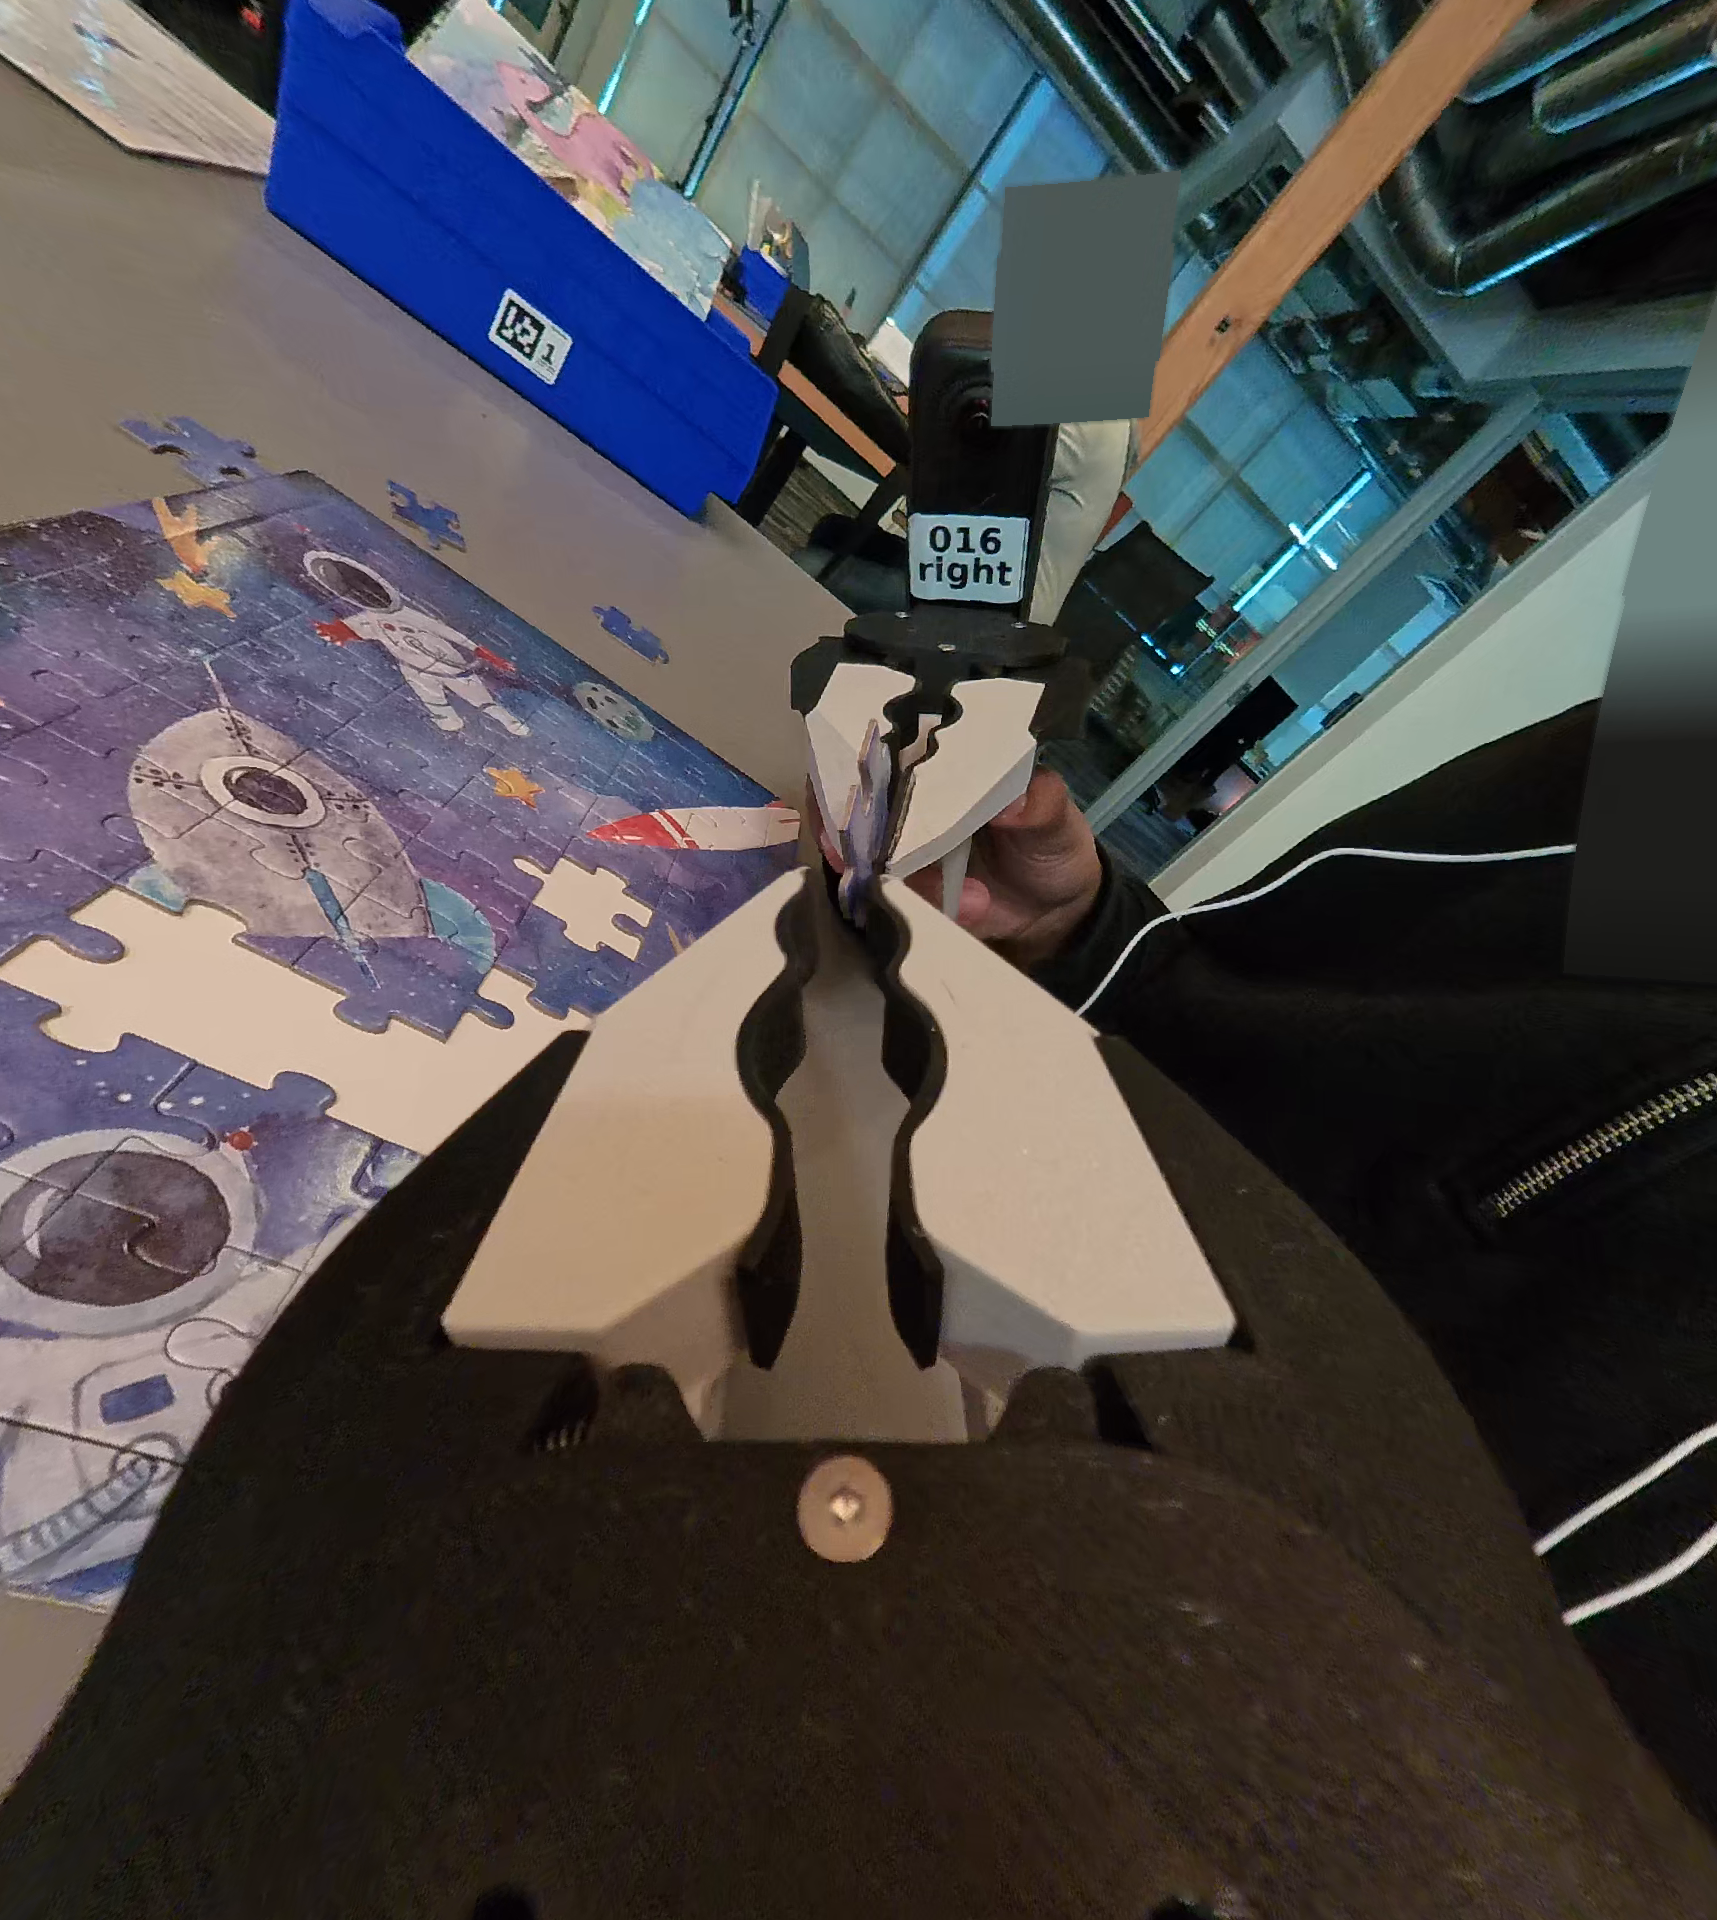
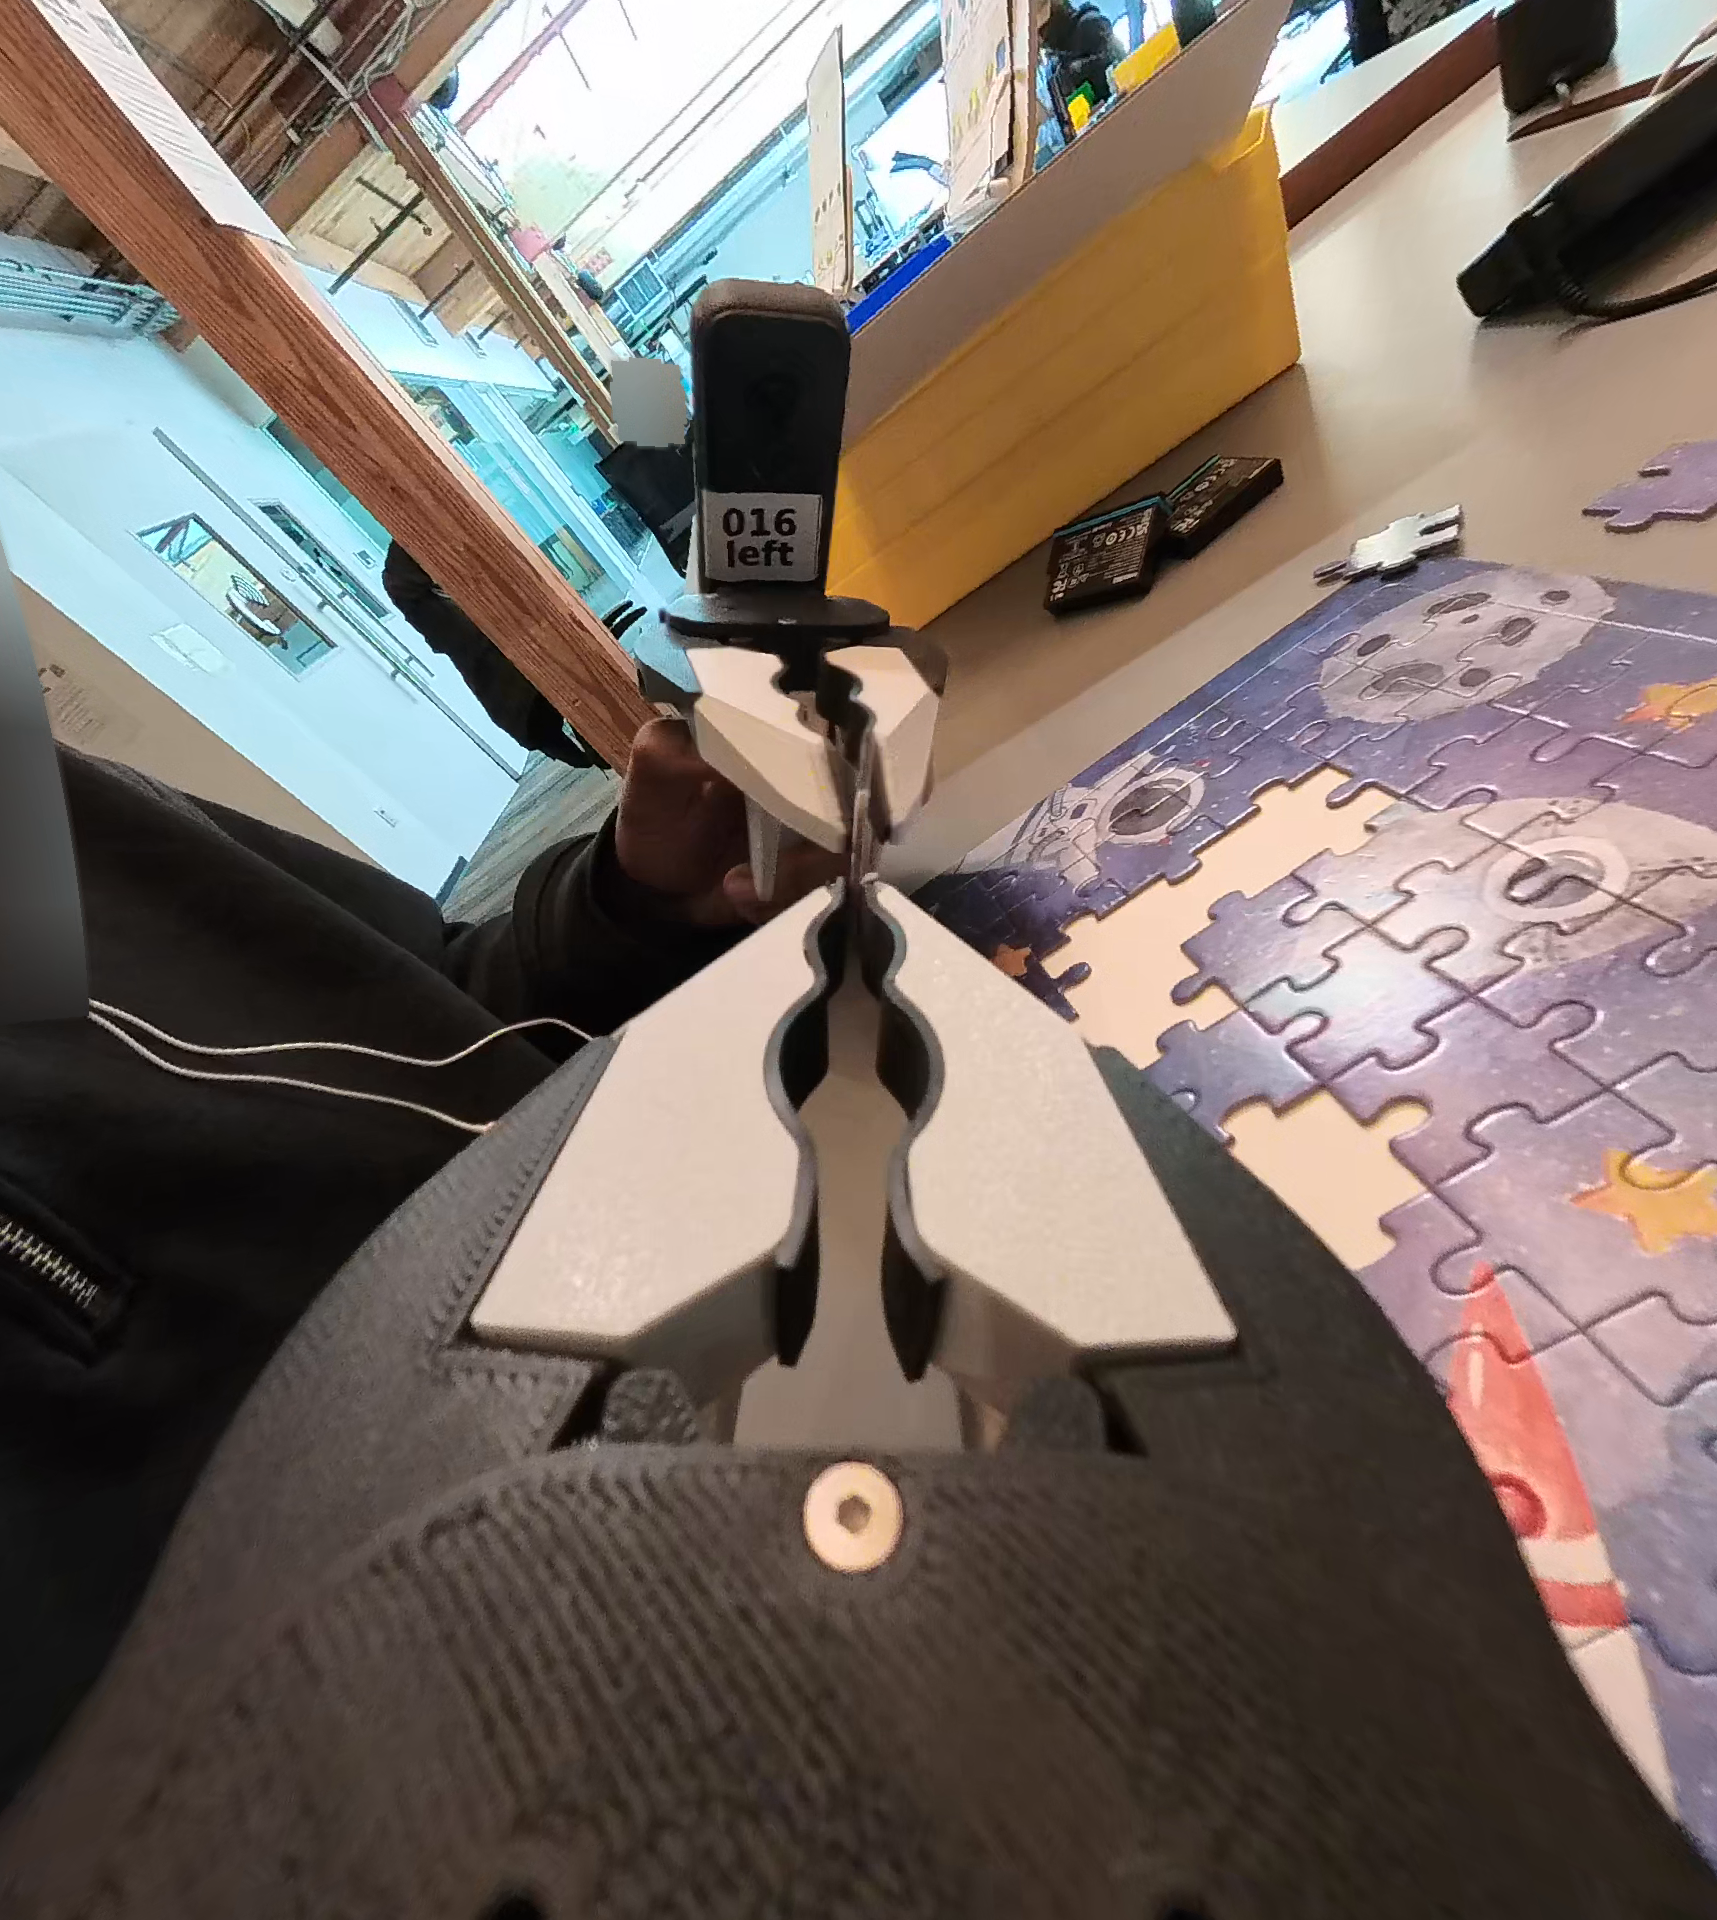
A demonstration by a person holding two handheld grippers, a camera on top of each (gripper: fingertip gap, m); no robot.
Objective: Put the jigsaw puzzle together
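Held piece: a purple jigsaw piece [image 1: 862,831] stands on edge in the air between the two grippers, above the table's near edge and off to the side of the puzzle.
Right gripper [image 1: 869,878]: clenched on the piece, which sits between its white fingers in the left wrist view.
Left gripper [image 1: 846,896]: its fingertips are drawn close together around the lower edge of the same piece; the right wrist view [image 2: 859,836] also shows it pinching the thin edge. Both appear to grip it, so this looks like a hand-over or a re-grip.
Puzzle [image 1: 241,748]: a space scene with astronauts and rockets, flat on the grey table [image 1: 158,312] and mostly assembled.
Gaps: a long cream gap [image 1: 210,987] across the middle and a small gap [image 1: 589,909] near the red-and-white rocket.
Loose pieces: several lie on the table beyond the puzzle's far edge [image 1: 428,511], [image 1: 630,632]; a grey-white piece [image 2: 1394,542] shows in the right wrist view.
Surroundings: a blue bin [image 1: 480,260] and a yellow bin [image 2: 1072,384] stand farther back.
Doing it well: one gripper should let go only once the other holds firmly; take the piece by a flat edge, leave its tabs free, turn it picture-side up, and match its outline to a gap before lowering.
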